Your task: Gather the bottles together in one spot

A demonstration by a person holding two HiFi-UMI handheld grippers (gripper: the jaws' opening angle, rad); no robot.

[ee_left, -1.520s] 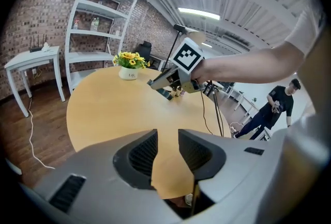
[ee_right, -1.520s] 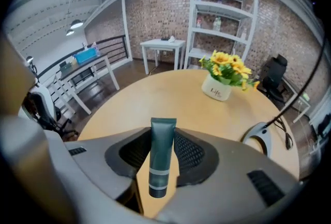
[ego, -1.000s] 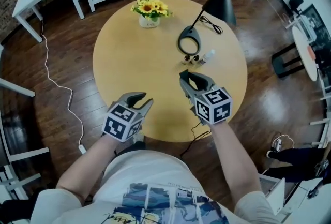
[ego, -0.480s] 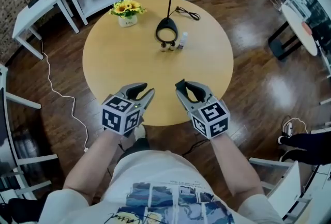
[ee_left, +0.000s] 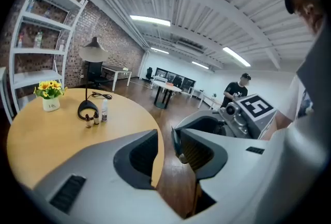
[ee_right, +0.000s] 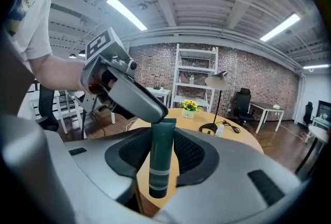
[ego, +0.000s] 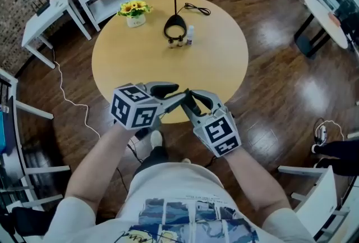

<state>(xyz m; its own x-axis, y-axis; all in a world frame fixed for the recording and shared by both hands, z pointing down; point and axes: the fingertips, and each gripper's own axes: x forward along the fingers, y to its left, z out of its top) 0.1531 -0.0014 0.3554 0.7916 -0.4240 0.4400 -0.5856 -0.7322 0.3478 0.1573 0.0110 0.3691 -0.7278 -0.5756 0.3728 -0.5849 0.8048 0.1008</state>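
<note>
"Where are the bottles (ego: 180, 40)?"

"Upper centre, on the round table (ego: 140, 62), beside the lamp base (ego: 174, 28). The right gripper (ee_right: 164, 137) clamps a dark green tube (ee_right: 159, 163). The left gripper (ee_left: 166, 137), jaws just opening, seemingly straddles its tip."

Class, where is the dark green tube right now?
Right gripper view: the tube is clamped in the right gripper. In the head view it sits above the round table's near edge, far from the small bottles.

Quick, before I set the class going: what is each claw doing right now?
Left claw: open, jaws just been opening, end of the dark green tube loose between them.
Right claw: shut on the dark green tube.
</note>
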